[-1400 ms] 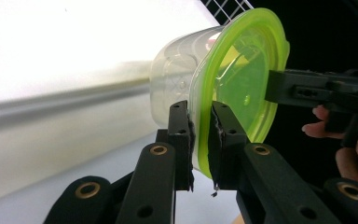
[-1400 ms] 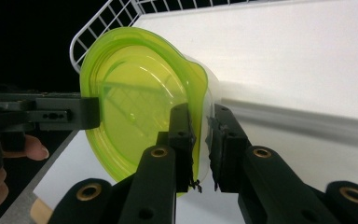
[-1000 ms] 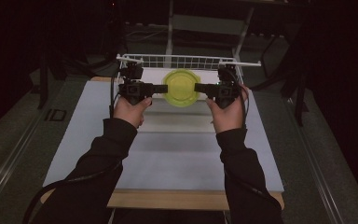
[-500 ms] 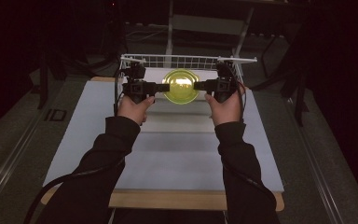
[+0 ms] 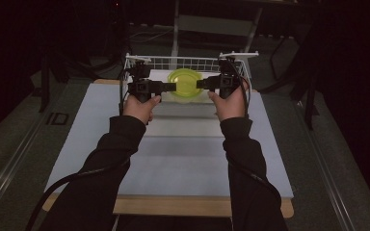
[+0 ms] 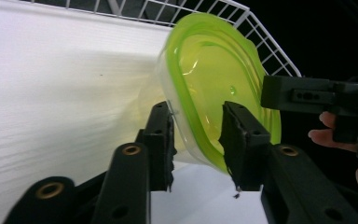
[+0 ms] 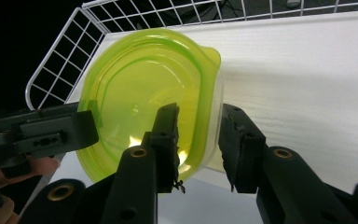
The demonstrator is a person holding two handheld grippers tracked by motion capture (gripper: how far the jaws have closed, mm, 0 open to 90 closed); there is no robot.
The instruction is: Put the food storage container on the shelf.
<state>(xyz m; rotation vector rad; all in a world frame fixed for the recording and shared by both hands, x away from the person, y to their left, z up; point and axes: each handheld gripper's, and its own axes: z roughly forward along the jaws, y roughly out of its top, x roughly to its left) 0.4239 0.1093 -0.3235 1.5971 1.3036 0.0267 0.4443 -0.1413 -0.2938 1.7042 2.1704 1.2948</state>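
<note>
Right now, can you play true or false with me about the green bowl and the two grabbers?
1. The container with the green lid is held between the left gripper and the right gripper. True.
2. The lid is red. False: it is yellow-green.
3. A white wire basket stands behind the container. True.
4. The container lies flat on the table. False: it is tilted, gripped at its rim on both sides.
5. The person's sleeves are dark. True.
</note>
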